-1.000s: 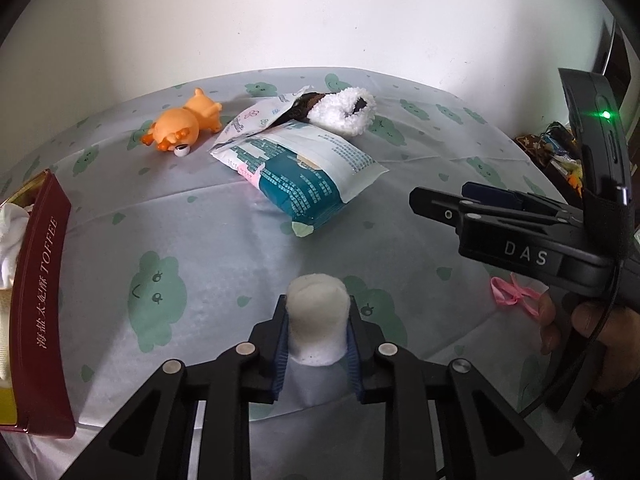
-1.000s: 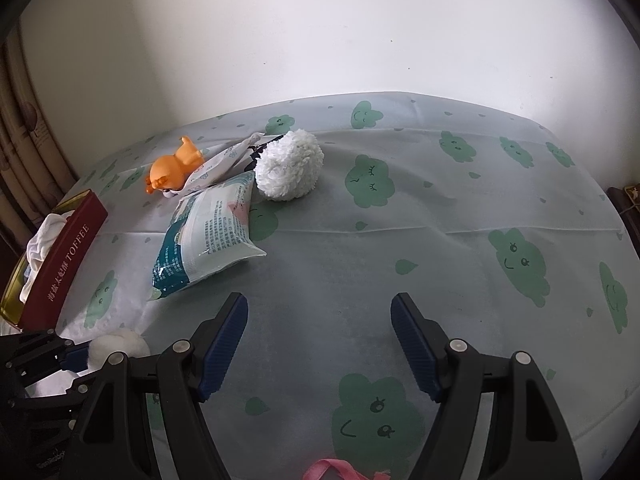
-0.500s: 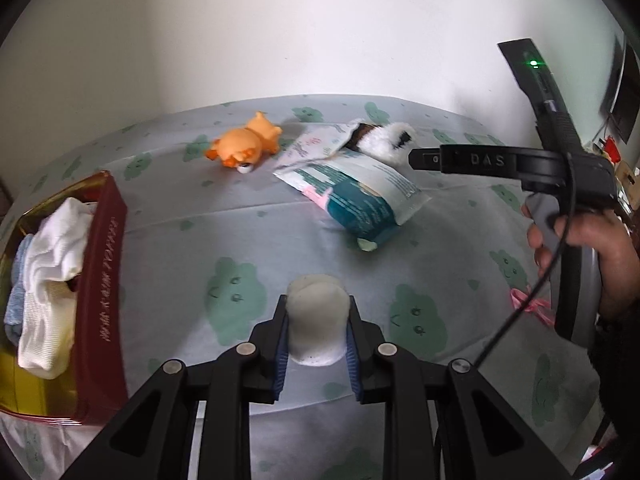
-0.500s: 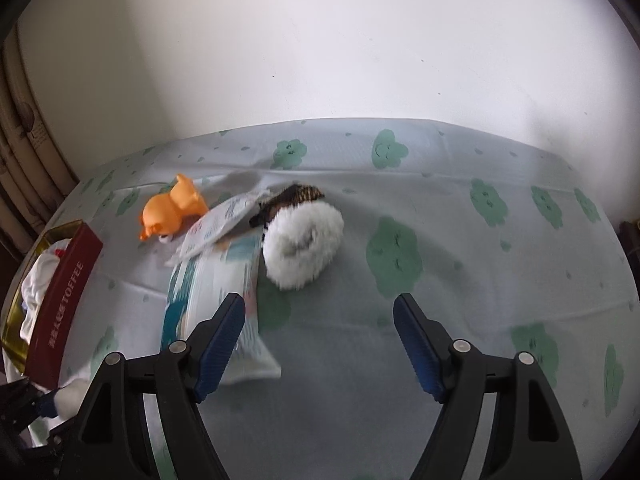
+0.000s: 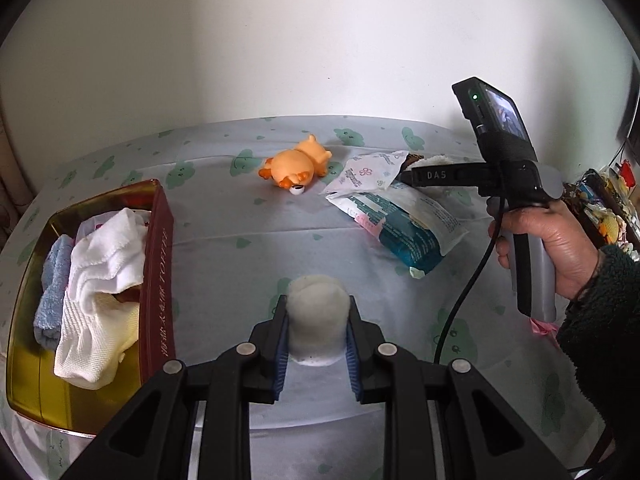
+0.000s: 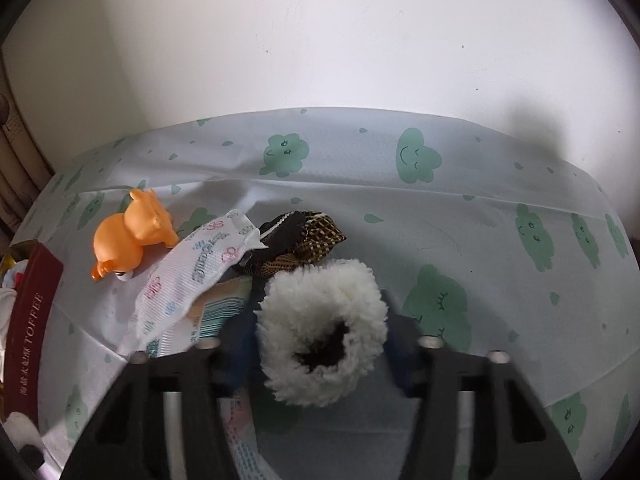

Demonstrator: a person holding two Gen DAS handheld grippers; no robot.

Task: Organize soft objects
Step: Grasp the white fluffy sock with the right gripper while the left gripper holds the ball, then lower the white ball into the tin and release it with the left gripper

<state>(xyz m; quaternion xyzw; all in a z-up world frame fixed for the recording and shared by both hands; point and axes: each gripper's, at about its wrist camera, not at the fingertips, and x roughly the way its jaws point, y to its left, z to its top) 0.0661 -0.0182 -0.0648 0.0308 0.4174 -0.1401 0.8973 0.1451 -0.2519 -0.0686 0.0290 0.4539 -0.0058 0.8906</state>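
My left gripper (image 5: 317, 330) is shut on a white cotton ball (image 5: 317, 322) and holds it above the tablecloth, right of the toffee tin (image 5: 160, 264). The tin holds white and blue cloths (image 5: 100, 276). My right gripper (image 6: 320, 344) is open, its jaws on either side of a fluffy white slipper (image 6: 322, 332); it also shows in the left wrist view (image 5: 404, 178) over the packets. A dark checked cloth (image 6: 304, 240) lies just behind the slipper.
An orange rubber toy (image 5: 296, 164) lies at the back; it also shows in the right wrist view (image 6: 128, 236). A flowered white packet (image 6: 192, 276) rests on a teal tissue pack (image 5: 404, 228). A pink ribbon (image 5: 540, 326) lies near the right edge. The wall is close behind.
My right gripper moved forward and down until its jaws stand around the white slipper. My left gripper carried the cotton ball left, bringing the tin fully into view.
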